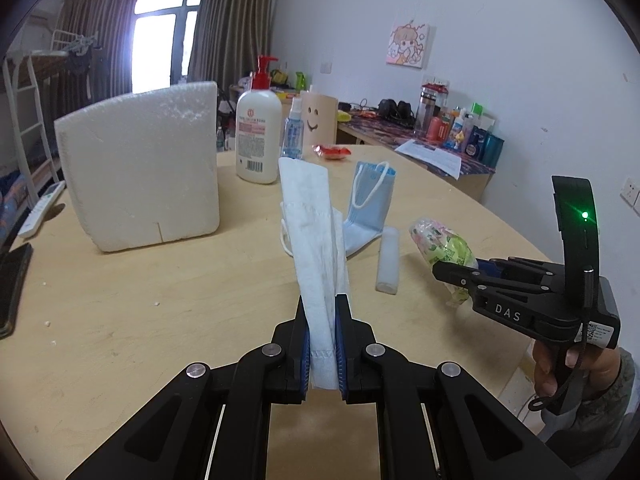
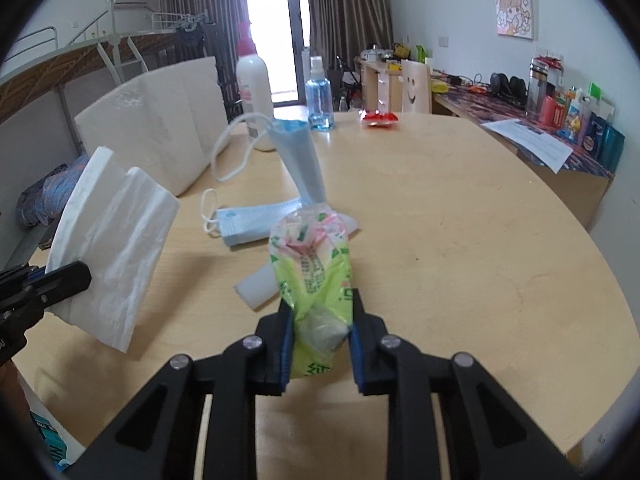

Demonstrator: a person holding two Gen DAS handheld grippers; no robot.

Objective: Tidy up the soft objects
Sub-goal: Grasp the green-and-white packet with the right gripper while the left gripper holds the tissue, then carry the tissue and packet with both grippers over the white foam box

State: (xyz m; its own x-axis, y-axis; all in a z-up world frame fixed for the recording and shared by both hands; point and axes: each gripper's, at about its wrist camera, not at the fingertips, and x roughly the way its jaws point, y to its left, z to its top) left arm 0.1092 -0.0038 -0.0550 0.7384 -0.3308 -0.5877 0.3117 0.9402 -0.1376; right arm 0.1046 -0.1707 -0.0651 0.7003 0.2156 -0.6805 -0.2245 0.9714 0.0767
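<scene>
My left gripper [image 1: 323,340] is shut on a folded white tissue [image 1: 316,248] and holds it upright above the round wooden table [image 1: 160,300]. The tissue also shows in the right wrist view [image 2: 116,240]. My right gripper [image 2: 320,344] is shut on a green and pink plastic tissue packet [image 2: 312,264], held above the table; the packet also shows in the left wrist view [image 1: 444,248]. Two blue face masks lie mid-table: one flat [image 2: 256,220], one standing folded [image 2: 300,160]. A small white tube [image 1: 388,260] lies beside them.
A white foam box [image 1: 140,168] stands at the left. Behind it are a lotion pump bottle [image 1: 258,132], a blue spray bottle [image 1: 294,132], a smiley cup [image 1: 318,120] and a red wrapper [image 1: 332,152]. A remote [image 1: 40,210] lies at the left edge. A cluttered desk [image 1: 440,140] runs along the right wall.
</scene>
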